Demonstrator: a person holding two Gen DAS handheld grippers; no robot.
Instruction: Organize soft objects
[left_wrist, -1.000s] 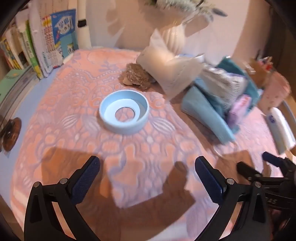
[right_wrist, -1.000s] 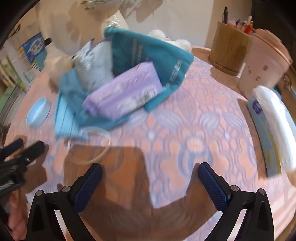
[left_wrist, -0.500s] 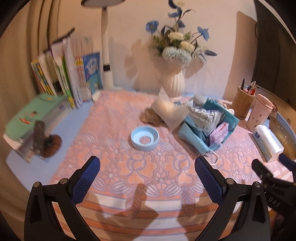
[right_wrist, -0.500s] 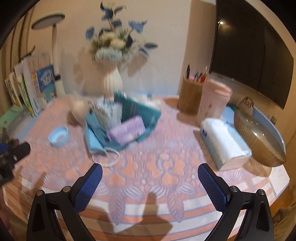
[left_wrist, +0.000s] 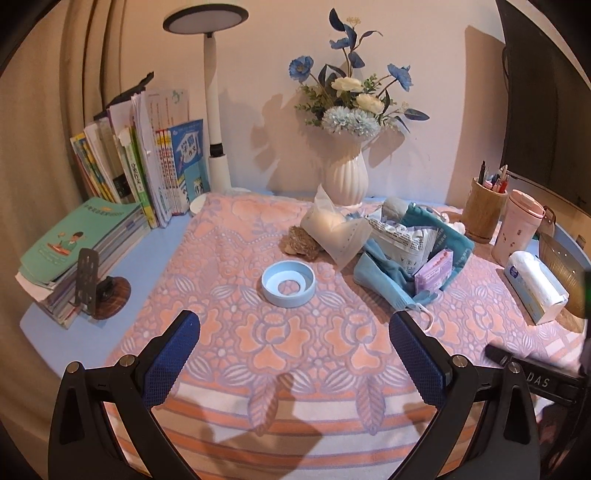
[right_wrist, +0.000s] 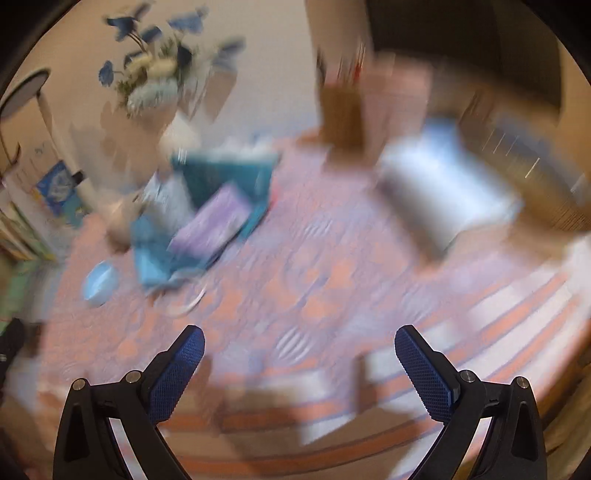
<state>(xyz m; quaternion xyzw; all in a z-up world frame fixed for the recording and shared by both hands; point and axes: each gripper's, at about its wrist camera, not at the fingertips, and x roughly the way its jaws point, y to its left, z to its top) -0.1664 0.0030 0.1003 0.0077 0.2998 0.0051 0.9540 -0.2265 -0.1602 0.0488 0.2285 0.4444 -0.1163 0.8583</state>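
A pile of soft things lies right of centre on the pink patterned cloth: a teal cloth, a light blue face mask, a purple packet, a printed wipes pack and a white tissue pack. A brown fuzzy thing lies beside them. My left gripper is open and empty, held back over the table's front edge. My right gripper is open and empty; its view is blurred, with the pile far ahead on the left.
A light blue ring-shaped dish sits mid-table. A white vase of flowers, a lamp and books line the back. A pen holder, pink cup, tissue box and wire basket stand right.
Both grippers have pulled back and up from the table, so the whole desk now shows. The right gripper is still swinging, blurring its view. Both stay open.
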